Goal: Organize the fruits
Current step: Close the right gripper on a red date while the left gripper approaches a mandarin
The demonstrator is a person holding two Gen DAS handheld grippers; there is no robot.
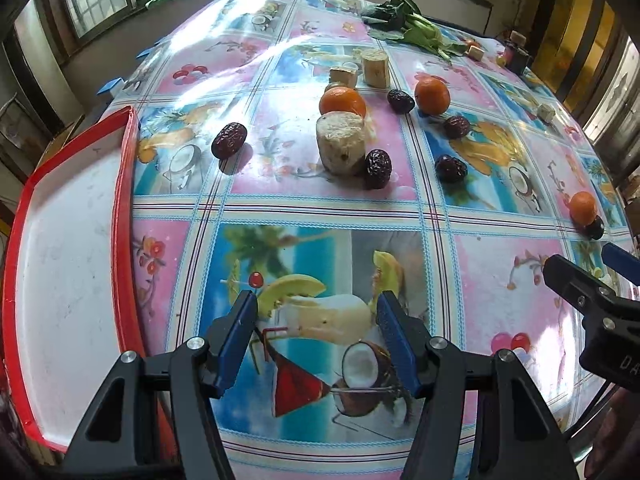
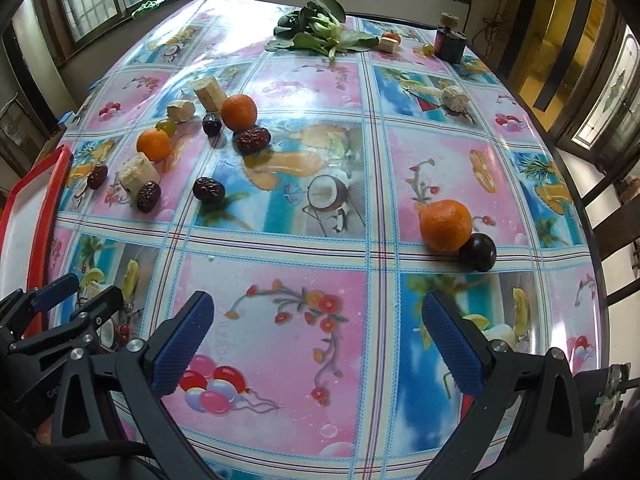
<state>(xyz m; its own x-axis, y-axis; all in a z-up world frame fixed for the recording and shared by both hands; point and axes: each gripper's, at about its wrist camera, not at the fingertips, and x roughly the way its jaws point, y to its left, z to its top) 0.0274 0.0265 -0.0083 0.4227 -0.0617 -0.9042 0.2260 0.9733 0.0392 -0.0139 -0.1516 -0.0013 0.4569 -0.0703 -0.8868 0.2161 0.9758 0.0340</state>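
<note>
Fruits lie scattered on a table with a colourful printed cloth. Several dark red dates (image 1: 229, 140) (image 2: 208, 189) and pale cut cylinder pieces (image 1: 341, 142) (image 2: 138, 176) lie mid-table with two oranges (image 1: 343, 101) (image 1: 432, 96). A third orange (image 2: 445, 225) touches a dark plum (image 2: 477, 252) just ahead of my right gripper (image 2: 318, 348). A small green grape (image 2: 166, 126) sits by an orange (image 2: 153, 144). My left gripper (image 1: 316, 340) hovers open over the near cloth with nothing between its fingers. The right gripper (image 1: 588, 268) is open too and holds nothing.
A red-rimmed white tray (image 1: 124, 176) (image 2: 44, 216) lies at the table's left edge, with nothing in it. Leafy greens (image 2: 320, 34) and a dark jar (image 2: 450, 46) stand at the far side. Windows run behind the table, and a chair (image 2: 616, 216) stands to the right.
</note>
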